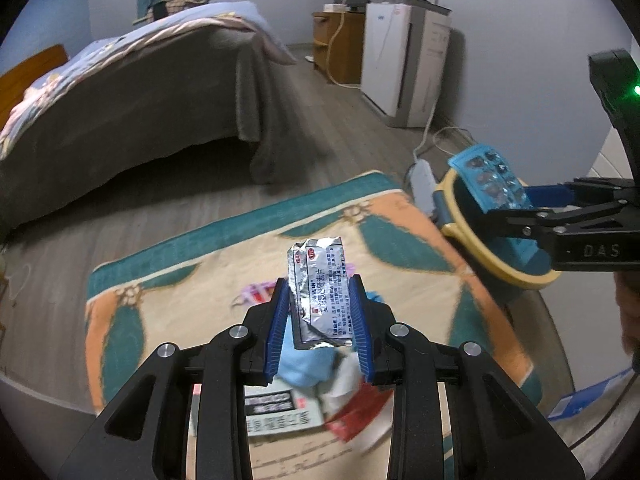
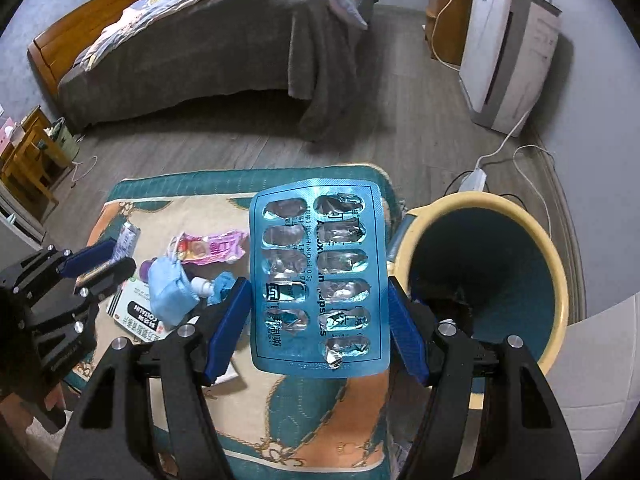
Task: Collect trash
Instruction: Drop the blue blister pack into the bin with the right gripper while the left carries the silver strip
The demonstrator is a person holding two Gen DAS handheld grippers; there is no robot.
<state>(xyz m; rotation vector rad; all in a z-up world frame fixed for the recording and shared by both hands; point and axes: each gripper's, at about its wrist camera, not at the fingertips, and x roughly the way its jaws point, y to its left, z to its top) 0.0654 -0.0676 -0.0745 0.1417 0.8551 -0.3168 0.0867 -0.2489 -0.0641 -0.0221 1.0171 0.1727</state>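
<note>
The left gripper (image 1: 320,312) holds a crumpled silver foil medicine strip (image 1: 318,292) upright between its blue fingers (image 1: 280,320), which press its two long edges; the top half of the strip stands clear above the fingertips. The right gripper (image 2: 318,320) clamps a blue blister pack (image 2: 316,276) by its long sides, the fingers (image 2: 228,324) set fairly wide around it; its pockets are punched open and it stands upright, facing the camera.

Taking the patterned teal and orange rug (image 2: 280,420) as landmark: both held pieces hang above it. Just off the rug's right edge stands a yellow-rimmed blue waste bin (image 2: 556,280), its mouth open; in the left wrist view the blister pack sits right at the bin's rim.

On the rug, left of the blister pack, more trash lies bunched together:
- a pink wrapper (image 2: 212,246)
- a light blue face mask (image 2: 172,288)
- a small white bottle (image 2: 202,286)
- a white medicine box (image 2: 136,316)

They lie under and beside the left gripper.

Beyond the rug's far edge is bare wooden floor (image 2: 240,136), then a bed (image 2: 200,40) with a grey cover. Past the bin, a white power strip (image 2: 472,180) and cables lie on the floor, near a white air purifier (image 2: 508,52) against the wall.
</note>
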